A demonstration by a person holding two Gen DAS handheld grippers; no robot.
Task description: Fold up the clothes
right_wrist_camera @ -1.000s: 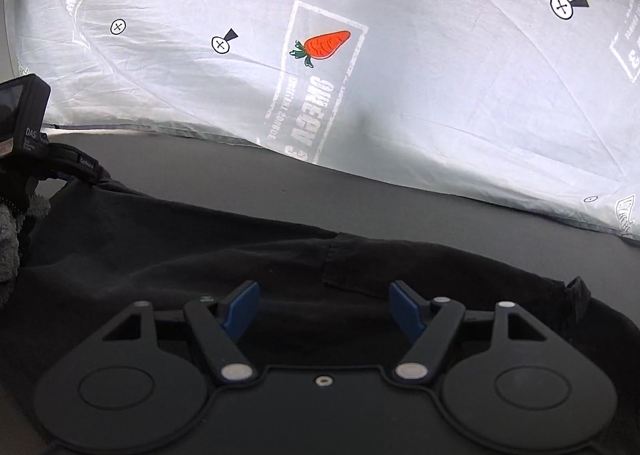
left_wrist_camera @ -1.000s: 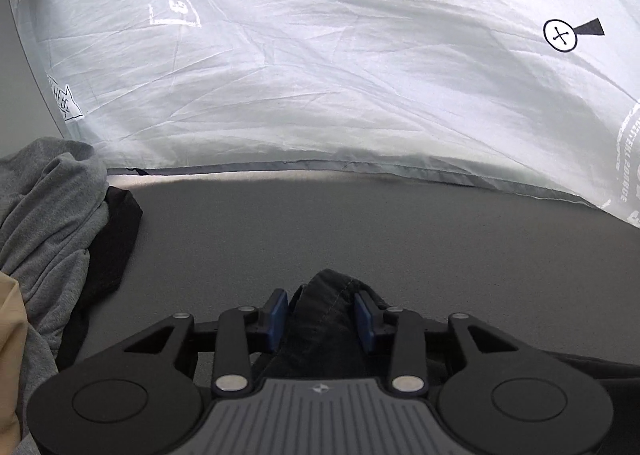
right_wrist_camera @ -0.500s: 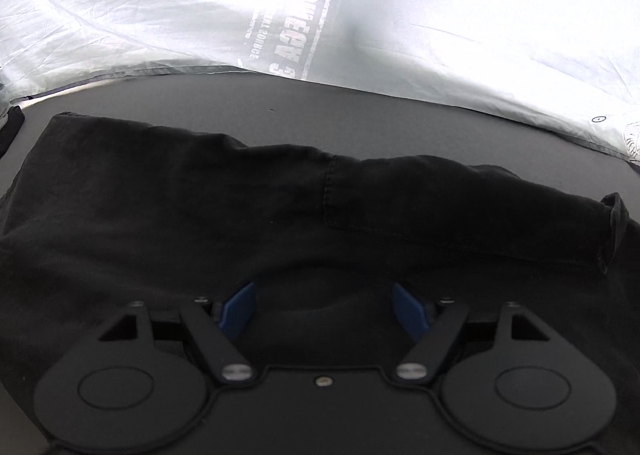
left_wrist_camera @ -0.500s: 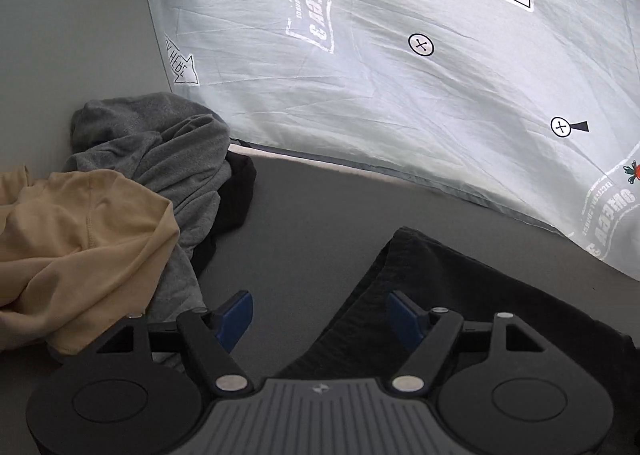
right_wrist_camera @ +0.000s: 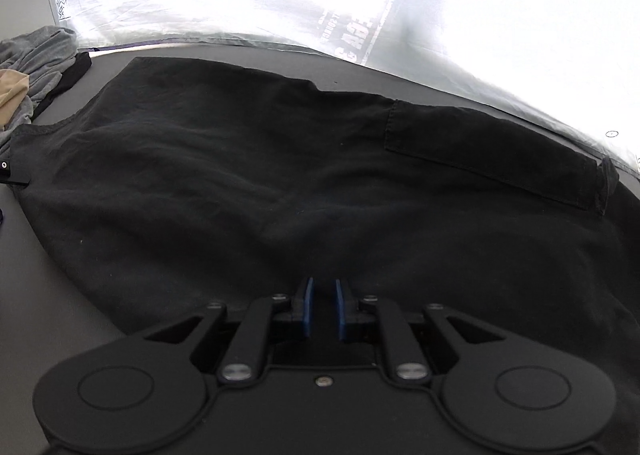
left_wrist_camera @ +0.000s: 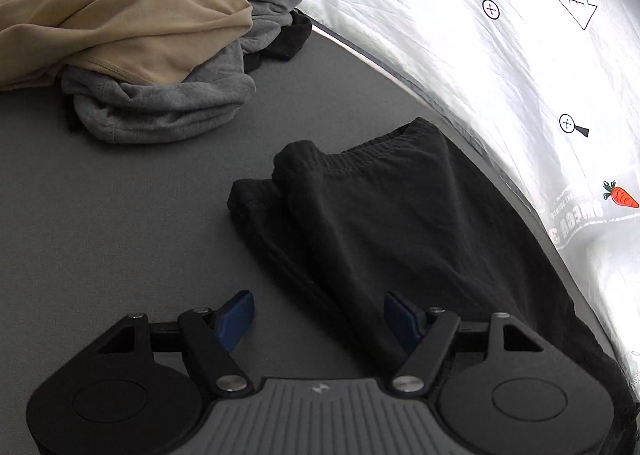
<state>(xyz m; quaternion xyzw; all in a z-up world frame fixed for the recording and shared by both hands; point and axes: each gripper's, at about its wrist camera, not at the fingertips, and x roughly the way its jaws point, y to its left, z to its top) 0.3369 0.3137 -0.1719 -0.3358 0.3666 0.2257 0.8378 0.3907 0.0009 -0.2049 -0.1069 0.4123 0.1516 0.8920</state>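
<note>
Black shorts (left_wrist_camera: pixel 392 223) lie flat on the grey table, folded lengthwise, waistband at the far end. They also fill the right wrist view (right_wrist_camera: pixel 304 175), with a back pocket (right_wrist_camera: pixel 496 151) at the right. My left gripper (left_wrist_camera: pixel 320 319) is open and empty, just above the near edge of the shorts. My right gripper (right_wrist_camera: pixel 322 307) has its blue pads nearly together at the near edge of the shorts; whether cloth sits between them is hidden.
A pile of unfolded clothes lies at the far left: a beige garment (left_wrist_camera: pixel 120 11) on a grey one (left_wrist_camera: pixel 168 103), with a dark piece (left_wrist_camera: pixel 288 39) behind. A white printed sheet (left_wrist_camera: pixel 520 55) borders the far side of the table (left_wrist_camera: pixel 100 215).
My left gripper let go of the black cloth, opened and pulled back to the left. My right gripper closed from wide open to nearly shut over the shorts.
</note>
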